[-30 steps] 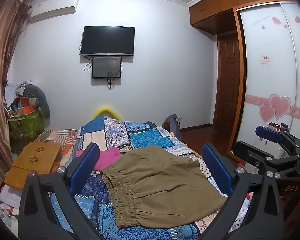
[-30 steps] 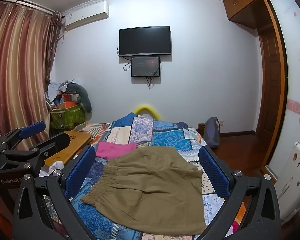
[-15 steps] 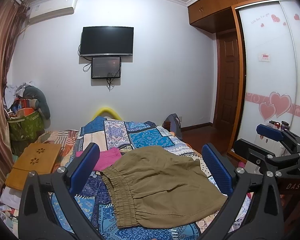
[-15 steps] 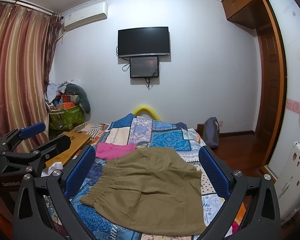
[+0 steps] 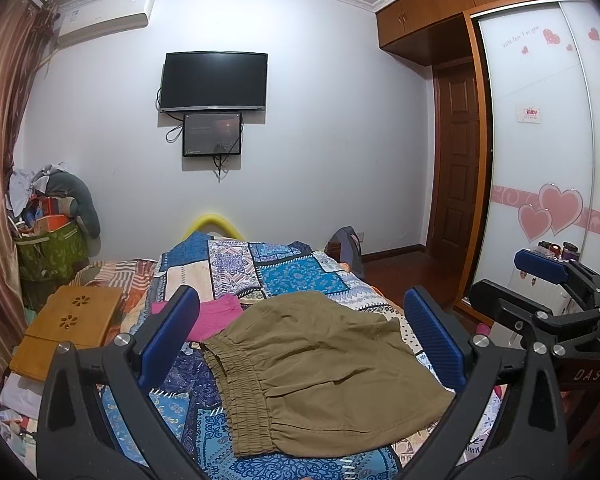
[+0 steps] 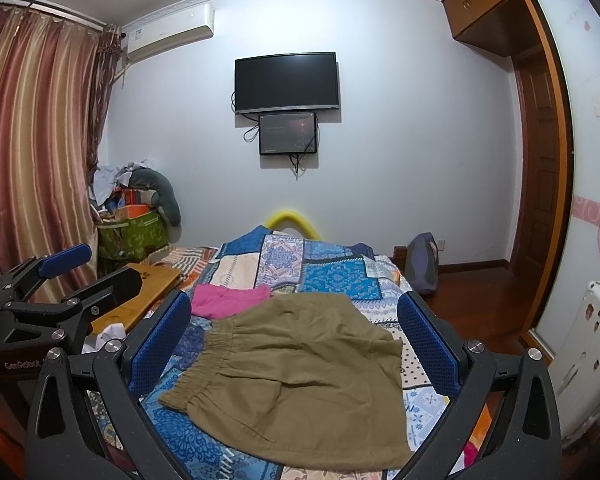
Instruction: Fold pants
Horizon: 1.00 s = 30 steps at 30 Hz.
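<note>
Olive-brown pants [image 5: 324,368] lie spread flat on the patchwork bedspread [image 5: 296,272] right in front of you, elastic waistband toward the left, hem toward the right edge of the bed. Your left gripper [image 5: 304,340] hangs above them with its blue pads [image 5: 168,332] spread wide, holding nothing. Your right gripper [image 6: 296,344] is likewise wide apart and empty, framing the same cloth. A pink garment [image 6: 228,300] lies just beyond the waistband, touching the pants' far left corner. A wooden lap tray [image 5: 68,328] sits at the bed's left side.
</note>
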Motion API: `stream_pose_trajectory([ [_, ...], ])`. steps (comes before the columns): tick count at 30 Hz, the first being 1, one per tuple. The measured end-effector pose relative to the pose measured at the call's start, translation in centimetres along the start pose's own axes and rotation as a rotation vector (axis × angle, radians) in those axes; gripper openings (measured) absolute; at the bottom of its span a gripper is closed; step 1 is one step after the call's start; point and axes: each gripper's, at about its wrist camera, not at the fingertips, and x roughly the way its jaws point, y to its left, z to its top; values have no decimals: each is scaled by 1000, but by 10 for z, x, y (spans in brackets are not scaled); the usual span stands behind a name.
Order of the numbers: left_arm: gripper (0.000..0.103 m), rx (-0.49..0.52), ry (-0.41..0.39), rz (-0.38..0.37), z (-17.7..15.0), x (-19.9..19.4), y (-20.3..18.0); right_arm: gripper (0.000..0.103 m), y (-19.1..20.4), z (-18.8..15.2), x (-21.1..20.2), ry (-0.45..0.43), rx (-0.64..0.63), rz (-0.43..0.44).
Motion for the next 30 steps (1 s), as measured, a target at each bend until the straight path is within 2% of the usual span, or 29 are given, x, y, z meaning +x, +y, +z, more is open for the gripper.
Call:
stream_pose_trajectory([
  [30,103,5,-2,-2,0,1,0,103,-3,-1,0,-2,-1,-2],
])
